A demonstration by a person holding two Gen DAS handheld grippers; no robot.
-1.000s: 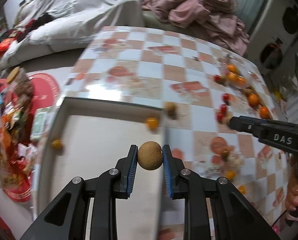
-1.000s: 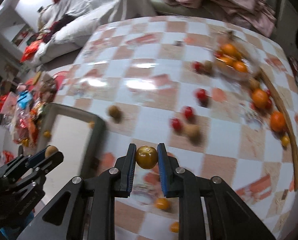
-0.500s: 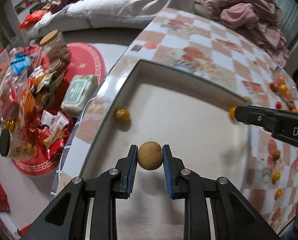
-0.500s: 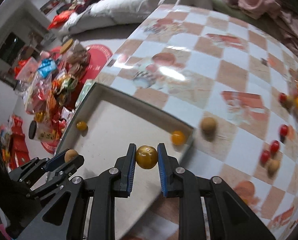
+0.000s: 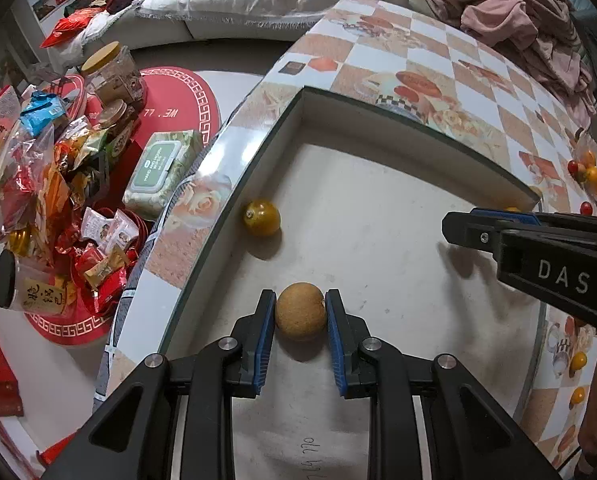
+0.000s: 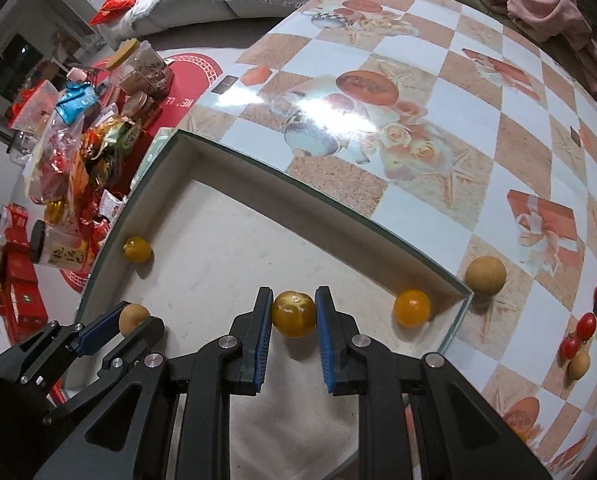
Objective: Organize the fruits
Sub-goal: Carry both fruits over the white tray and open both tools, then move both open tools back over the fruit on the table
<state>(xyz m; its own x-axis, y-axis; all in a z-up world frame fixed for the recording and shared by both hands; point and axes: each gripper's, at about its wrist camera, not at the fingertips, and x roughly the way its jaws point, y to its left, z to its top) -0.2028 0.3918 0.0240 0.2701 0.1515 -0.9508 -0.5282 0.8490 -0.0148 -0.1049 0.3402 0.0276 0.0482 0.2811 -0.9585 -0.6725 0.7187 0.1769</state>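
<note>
My left gripper is shut on a round tan-brown fruit low over the floor of a shallow white tray. My right gripper is shut on a dark yellow tomato over the same tray. A yellow tomato lies by the tray's left wall, also in the right wrist view. An orange-yellow tomato lies in the tray's right corner. The left gripper shows in the right wrist view with its fruit; the right gripper's fingers show in the left wrist view.
A tan fruit sits on the checked tablecloth just outside the tray's corner. Red cherry tomatoes and more fruit lie farther right. Snack bags and jars crowd the floor left of the table edge.
Both grippers have swung left from the scattered fruit to above the tray, and have come lower and closer to its floor. Each still holds its fruit.
</note>
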